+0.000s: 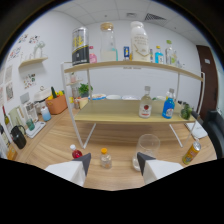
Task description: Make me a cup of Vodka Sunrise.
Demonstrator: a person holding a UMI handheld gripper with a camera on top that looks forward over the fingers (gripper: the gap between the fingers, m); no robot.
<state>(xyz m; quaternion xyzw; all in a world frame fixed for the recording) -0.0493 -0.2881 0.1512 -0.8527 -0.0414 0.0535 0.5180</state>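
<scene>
Wooden and pale, the table (60,137) stretches ahead of the tongs (114,163), whose two dark fingertips (85,161) stand well apart, released and gripping nothing. Between the fingers, just ahead of them, stands a small clear bottle with a yellow cap (105,158). Just beyond the right finger sits an empty clear glass (148,145), upright on the table. To the left of the left finger rests a small red-capped bottle (75,152). Off to the right of the tongs a yellow can (191,152) stands tilted in the view. Farther ahead rises a white-framed two-tier shelf (125,112). On its lower board, beyond the glass, stand a clear bottle with a red label (145,106) and a bottle of blue liquid (169,105). The upper board carries a dark can (80,46), a tall clear jar (108,42) and a large white jug (139,42), with smaller bottles to their right. Far left of the shelf sits a terracotta pot with a plant (56,102).
</scene>
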